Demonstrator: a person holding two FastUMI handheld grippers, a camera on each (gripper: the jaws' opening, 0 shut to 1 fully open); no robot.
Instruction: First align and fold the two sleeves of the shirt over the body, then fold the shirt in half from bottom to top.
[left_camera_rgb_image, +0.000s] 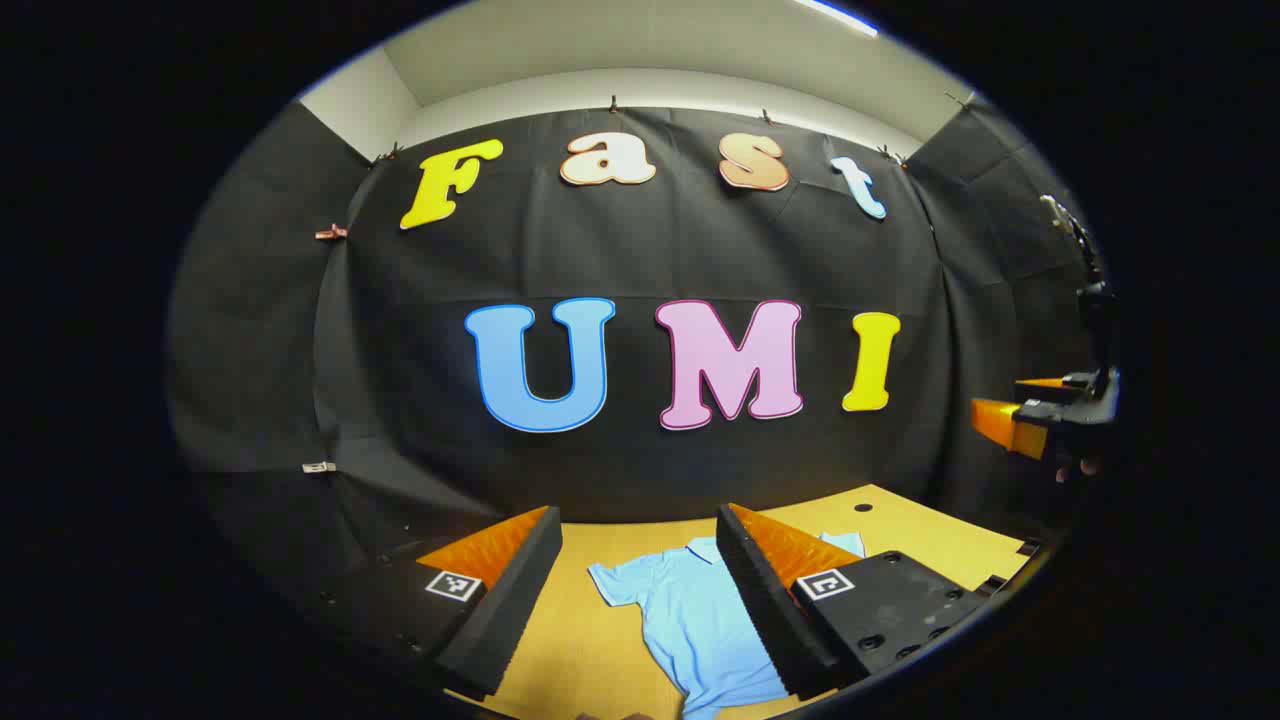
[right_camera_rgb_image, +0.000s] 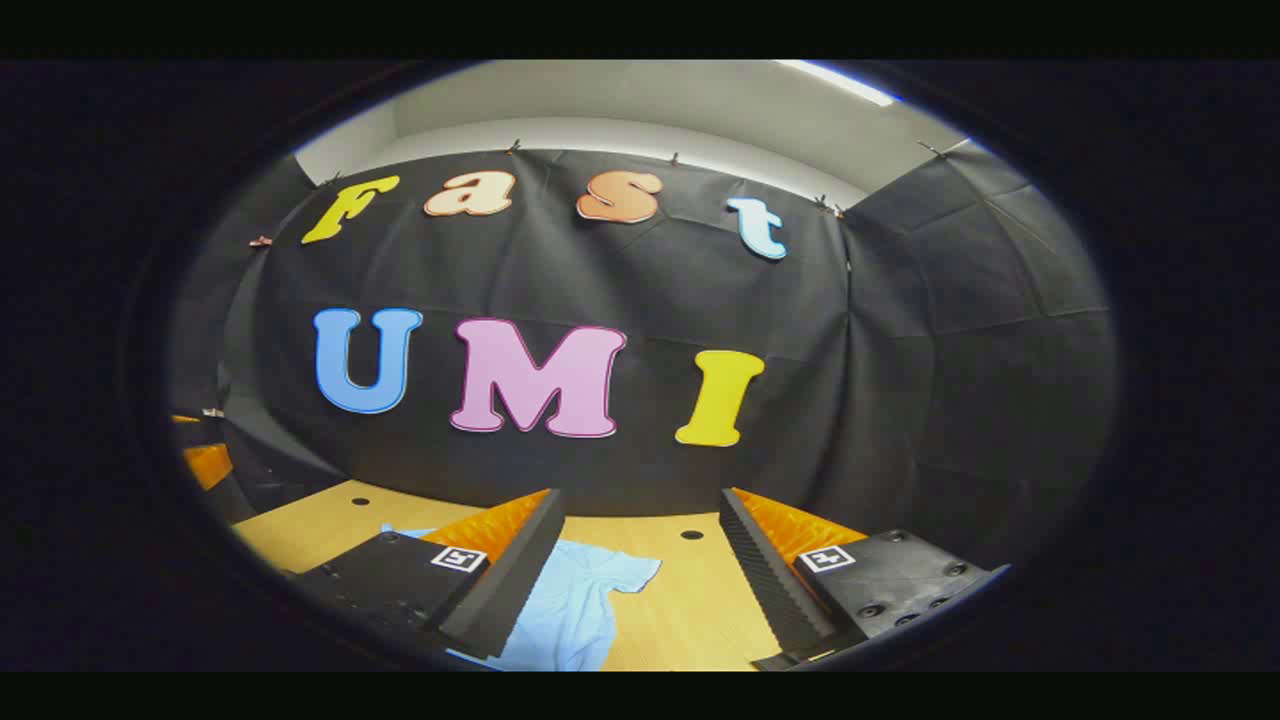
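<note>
Pale blue cotton down low: the shirt (left_camera_rgb_image: 690, 620) lies flat on the wooden table (left_camera_rgb_image: 930, 530), collar toward the booth wall, both short sleeves spread out. In the left gripper view, the left gripper (left_camera_rgb_image: 640, 590) hangs above it, jaws wide apart, gripping nothing; each finger base carries a small square black-and-white marker tag (left_camera_rgb_image: 452, 585), a pattern with no readable words. In the right gripper view, the right gripper (right_camera_rgb_image: 640, 585) floats level over the table too, jaws spread, nothing between them, one sleeve (right_camera_rgb_image: 625, 572) of the shirt in the gap. Farther off, at the left gripper view's right edge, the right gripper appears again, held up well above the table by a hand (left_camera_rgb_image: 1078, 466).
</note>
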